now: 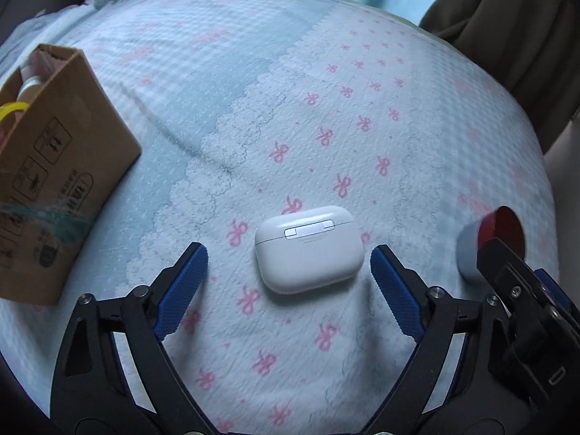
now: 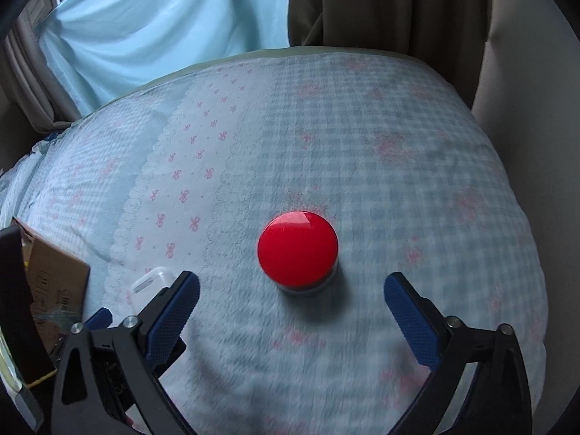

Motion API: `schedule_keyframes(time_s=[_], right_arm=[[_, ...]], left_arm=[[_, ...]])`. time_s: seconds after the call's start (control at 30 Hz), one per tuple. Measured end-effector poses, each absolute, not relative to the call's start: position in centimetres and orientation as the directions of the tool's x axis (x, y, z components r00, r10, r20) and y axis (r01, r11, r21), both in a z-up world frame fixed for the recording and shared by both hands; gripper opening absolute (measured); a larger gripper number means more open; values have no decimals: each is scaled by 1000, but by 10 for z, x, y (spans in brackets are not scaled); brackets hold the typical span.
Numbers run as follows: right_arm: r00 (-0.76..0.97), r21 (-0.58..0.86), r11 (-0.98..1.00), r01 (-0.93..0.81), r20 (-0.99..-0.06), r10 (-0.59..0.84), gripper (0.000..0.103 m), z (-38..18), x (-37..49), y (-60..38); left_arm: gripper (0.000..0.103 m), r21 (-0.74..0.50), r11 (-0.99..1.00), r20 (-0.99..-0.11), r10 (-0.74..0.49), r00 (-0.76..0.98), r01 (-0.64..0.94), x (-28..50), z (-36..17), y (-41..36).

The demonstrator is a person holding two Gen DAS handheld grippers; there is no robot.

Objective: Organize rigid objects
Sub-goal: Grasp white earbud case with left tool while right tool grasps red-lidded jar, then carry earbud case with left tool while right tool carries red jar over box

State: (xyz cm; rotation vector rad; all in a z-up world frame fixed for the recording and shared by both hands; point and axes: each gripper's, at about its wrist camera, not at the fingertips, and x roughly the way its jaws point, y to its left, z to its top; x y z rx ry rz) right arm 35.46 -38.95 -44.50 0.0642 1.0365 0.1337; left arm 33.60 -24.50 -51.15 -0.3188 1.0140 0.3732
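A white earbud case (image 1: pixel 307 249) lies flat on the bow-print bedspread, between and slightly beyond the blue pads of my left gripper (image 1: pixel 289 259), which stands open without touching it. A small jar with a round red lid (image 2: pixel 298 248) stands upright on the checked part of the cover, just ahead of my right gripper (image 2: pixel 291 286), whose jaws are open and clear of it. In the left wrist view the red-lidded jar (image 1: pixel 496 233) shows at the right edge, partly behind the right gripper's black body. The earbud case (image 2: pixel 150 282) peeks out behind the right gripper's left finger.
An open cardboard box (image 1: pixel 61 166) stands on the bed at the left, holding a bottle and other items; the box's corner (image 2: pixel 58 282) shows in the right wrist view. Light blue fabric (image 2: pixel 163 25) and dark curtains (image 2: pixel 380 7) hang beyond the bed's far edge.
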Motion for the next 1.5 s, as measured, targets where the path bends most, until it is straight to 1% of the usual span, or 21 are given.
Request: schedule_keyframes(time_s=[0.07,0.13,0.17,0.3,0.33,0.37,0.43,0.47,0.5,0.53,0.57,0.63,0.9,1.07,1.23,1.5], right_arm=[[499,121,987,-108,-852,159,94,-459,362,-390],[497,123,982,-146,-849,180,87,-471,368,-388],[498,123,979,-163,-846,189,82,-476,370,-388],[518,121,973,-195,-830,207,80,-483,375,-389],[524,111,972,-207,-827,206,78,-483,376,-387],[524,105,970,-219,-826,208,72,-484,376,-385],[529,67,969,-237,-828,187,72,-485,376,-379],[533,56,969,-242,-827,181,69,-486,376,-376],[537,42,969,-242,-826,170,62,-486,376,-375],[539,29,971,-238,-828,157,57,-486,377,-374],[541,8,972,-234,-830,137,50,-486,377,-374],[541,1,973,-232,-831,130,50,-486,379,-374],[536,18,984,-179,-837,113,49,-483,379,-374],[548,26,989,-146,-830,103,49,-467,369,-373],[578,25,993,-117,-811,89,49,-430,354,-369],[633,21,997,-75,-771,63,49,-328,309,-352]], left_arm=[[89,-64,886,-855,189,483,-460,335,-521,-248],[89,-24,890,-828,238,507,-456,335,-523,-255],[89,-23,891,-819,243,519,-454,335,-523,-256],[87,-18,896,-793,258,552,-444,334,-525,-256],[85,-13,900,-787,259,559,-436,332,-525,-257],[84,-10,904,-785,258,563,-428,330,-524,-258],[75,-11,913,-784,245,570,-408,327,-523,-260],[72,-9,919,-784,237,574,-393,327,-522,-261],[64,-10,928,-783,224,580,-372,327,-521,-263],[60,-9,934,-784,214,583,-356,329,-519,-264],[60,-8,937,-787,209,581,-348,330,-518,-264],[59,-33,943,-788,180,588,-333,329,-518,-260],[59,-56,962,-779,125,614,-267,319,-508,-251],[59,-71,969,-755,104,647,-238,311,-483,-244],[59,-99,976,-722,65,689,-195,300,-437,-235],[59,-158,979,-673,-10,739,-132,268,-329,-201]])
